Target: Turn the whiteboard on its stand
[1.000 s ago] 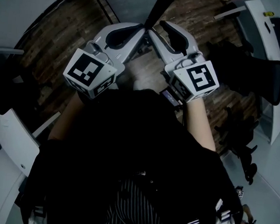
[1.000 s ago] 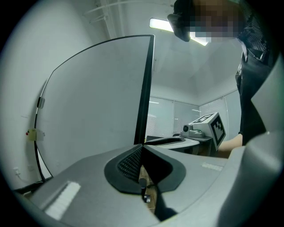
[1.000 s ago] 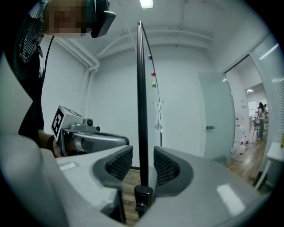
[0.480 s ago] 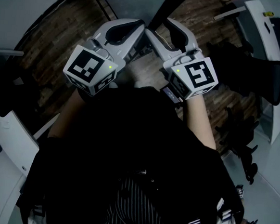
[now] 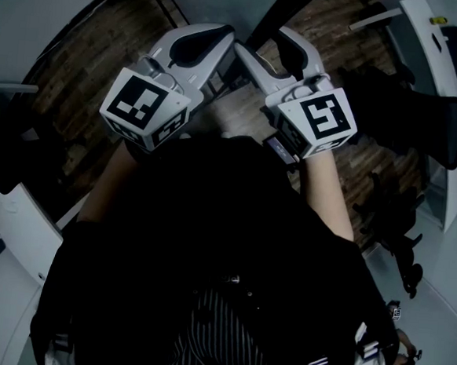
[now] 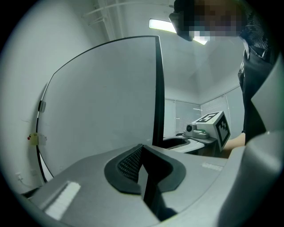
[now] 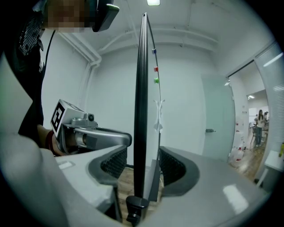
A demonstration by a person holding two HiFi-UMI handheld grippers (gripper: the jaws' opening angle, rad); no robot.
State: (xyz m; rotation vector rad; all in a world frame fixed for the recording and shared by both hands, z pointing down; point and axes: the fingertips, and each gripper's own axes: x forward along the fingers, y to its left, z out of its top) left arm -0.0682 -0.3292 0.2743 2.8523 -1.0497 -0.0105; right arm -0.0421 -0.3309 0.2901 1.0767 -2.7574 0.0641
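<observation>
Both forearms (image 5: 325, 201) reach forward and converge on the upright black-framed whiteboard (image 7: 141, 80) (edge-on in the right gripper view). Right claw (image 7: 143, 153) straddles its frame, jaws wide and just opening, ribbed pads (image 7: 116, 162) clear of it. Left claw (image 6: 142, 148) is level, jaws together, tips by the board's face; contact unclear.

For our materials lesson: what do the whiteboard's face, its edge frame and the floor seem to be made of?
The whiteboard face looks like a smooth, pale coated panel, perhaps melamine or painted steel; no grain shows. Its edge frame is a thin, dark, straight strip, probably metal or plastic. The floor shows brown planks with grain: wood or wood-look laminate.
</observation>
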